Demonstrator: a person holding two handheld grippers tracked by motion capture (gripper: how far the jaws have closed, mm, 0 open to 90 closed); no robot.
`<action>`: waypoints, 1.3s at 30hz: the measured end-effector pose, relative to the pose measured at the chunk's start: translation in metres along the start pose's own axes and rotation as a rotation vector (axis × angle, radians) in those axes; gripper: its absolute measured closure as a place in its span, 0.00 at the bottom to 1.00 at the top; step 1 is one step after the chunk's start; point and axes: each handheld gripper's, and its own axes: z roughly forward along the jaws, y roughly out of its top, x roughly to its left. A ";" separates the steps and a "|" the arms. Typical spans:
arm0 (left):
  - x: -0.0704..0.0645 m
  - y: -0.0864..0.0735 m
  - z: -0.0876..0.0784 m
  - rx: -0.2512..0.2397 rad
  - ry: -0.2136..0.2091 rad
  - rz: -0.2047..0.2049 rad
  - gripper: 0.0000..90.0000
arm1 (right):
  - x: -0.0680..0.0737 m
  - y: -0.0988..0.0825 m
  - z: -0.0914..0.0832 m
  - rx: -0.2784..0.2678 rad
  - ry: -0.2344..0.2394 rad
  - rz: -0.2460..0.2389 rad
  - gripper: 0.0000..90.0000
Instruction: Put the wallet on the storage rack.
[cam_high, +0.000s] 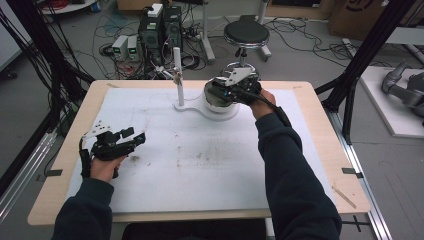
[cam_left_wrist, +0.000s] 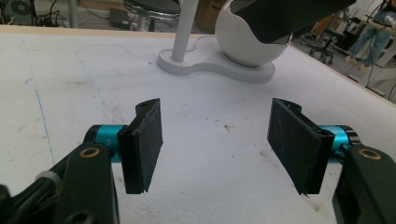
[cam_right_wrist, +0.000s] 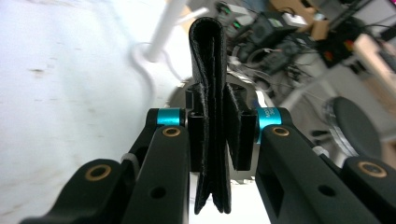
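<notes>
A white stand (cam_high: 192, 108) lies at the far middle of the white mat, with an upright white post (cam_high: 178, 75) and a round white bowl (cam_high: 222, 106) on its base. My right gripper (cam_high: 214, 91) hovers just over the bowl's top, jaws shut flat against each other with nothing between them (cam_right_wrist: 208, 35). The post (cam_right_wrist: 163, 28) rises beyond its pads. My left gripper (cam_high: 135, 136) rests at the near left of the mat. It is open and empty (cam_left_wrist: 215, 140), pointing at the stand's base (cam_left_wrist: 210, 67) and the bowl (cam_left_wrist: 245, 44).
A white mat (cam_high: 200, 165) covers most of the wooden table (cam_high: 65, 150). Beyond the far edge stand a black stool (cam_high: 246, 34) and computer boxes (cam_high: 160, 30) among cables. Black frame bars (cam_high: 360, 60) rise at the right.
</notes>
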 end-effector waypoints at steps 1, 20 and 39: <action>0.000 0.000 0.000 0.001 -0.002 -0.002 0.39 | -0.001 0.002 -0.001 0.006 -0.023 -0.019 0.90; 0.001 0.000 -0.003 -0.008 0.001 -0.009 0.39 | 0.013 0.006 0.013 0.018 0.139 -0.196 0.86; 0.000 0.000 -0.003 -0.008 0.001 -0.009 0.39 | 0.002 -0.035 0.034 -0.087 0.374 0.373 0.43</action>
